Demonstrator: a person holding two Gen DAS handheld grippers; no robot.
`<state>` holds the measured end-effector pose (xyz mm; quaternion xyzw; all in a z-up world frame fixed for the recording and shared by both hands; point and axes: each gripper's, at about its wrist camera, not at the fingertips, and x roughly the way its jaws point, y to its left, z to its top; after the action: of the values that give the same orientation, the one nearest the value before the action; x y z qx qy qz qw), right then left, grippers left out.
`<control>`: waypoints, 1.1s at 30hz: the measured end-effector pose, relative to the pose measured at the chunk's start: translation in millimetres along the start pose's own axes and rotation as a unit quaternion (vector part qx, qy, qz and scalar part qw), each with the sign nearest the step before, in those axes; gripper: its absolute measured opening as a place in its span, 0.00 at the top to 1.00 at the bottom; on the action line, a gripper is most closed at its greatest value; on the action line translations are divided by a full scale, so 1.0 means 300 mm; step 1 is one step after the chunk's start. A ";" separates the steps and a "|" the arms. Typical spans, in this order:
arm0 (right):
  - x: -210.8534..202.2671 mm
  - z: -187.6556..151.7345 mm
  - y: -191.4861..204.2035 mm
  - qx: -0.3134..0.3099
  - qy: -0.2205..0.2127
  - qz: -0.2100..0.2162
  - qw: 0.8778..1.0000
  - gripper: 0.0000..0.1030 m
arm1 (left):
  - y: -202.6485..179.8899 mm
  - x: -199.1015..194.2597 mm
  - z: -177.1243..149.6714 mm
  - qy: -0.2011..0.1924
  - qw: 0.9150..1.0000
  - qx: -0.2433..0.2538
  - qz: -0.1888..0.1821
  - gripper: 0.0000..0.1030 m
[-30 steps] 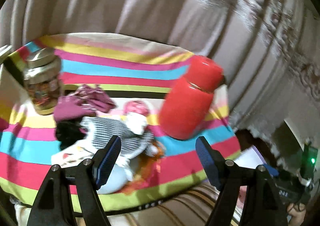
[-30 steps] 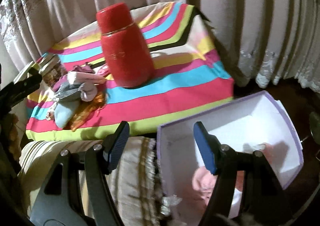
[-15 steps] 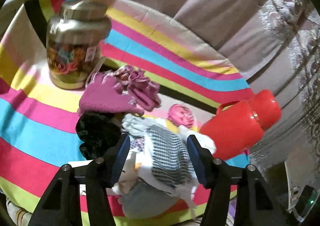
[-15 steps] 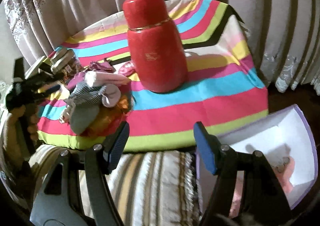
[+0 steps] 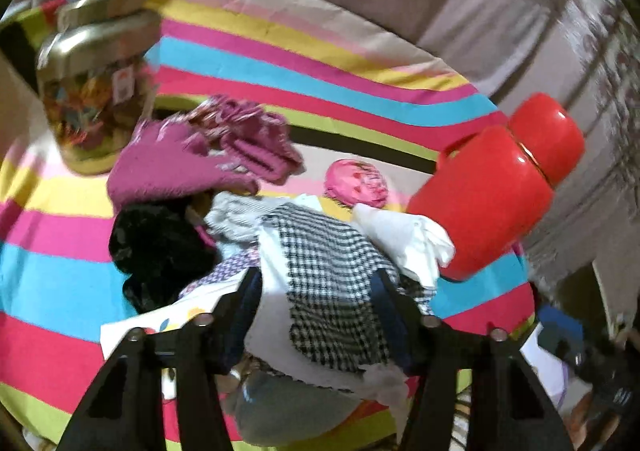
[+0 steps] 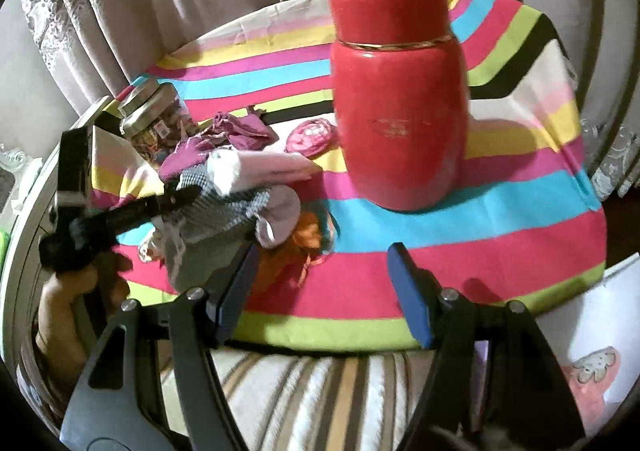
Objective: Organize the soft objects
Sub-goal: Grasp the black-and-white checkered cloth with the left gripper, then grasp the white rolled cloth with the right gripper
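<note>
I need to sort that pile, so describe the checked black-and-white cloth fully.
The checked cloth is a soft woven piece in a small black-and-white houndstooth pattern, with plain white fabric along its edges. It lies crumpled on top of the pile on the striped table cover, draped over a grey-blue item. The left tool straddles it, jaws closing around it. A white garment touches it towards the flask.

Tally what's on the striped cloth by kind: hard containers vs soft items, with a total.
Hard containers: 2, the red flask and the gold-lidded jar.
Soft items I can tell apart: 6, the magenta knit, black fabric, checked cloth, white cloth, pink round piece, orange fabric.
Total: 8. More may be buried in the pile.
</note>
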<state>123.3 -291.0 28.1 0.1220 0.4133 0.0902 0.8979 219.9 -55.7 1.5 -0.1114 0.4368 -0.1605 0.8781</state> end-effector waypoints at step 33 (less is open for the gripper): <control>0.448 0.215 0.191 0.041 0.088 -0.042 0.994 0.36 | -0.024 -0.095 -0.091 -0.020 0.997 0.036 -0.069 0.90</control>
<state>255.4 -210.3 -11.4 0.1327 0.4987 0.0463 0.8553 180.4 -53.0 8.7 -0.1125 0.4042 -0.2342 0.8770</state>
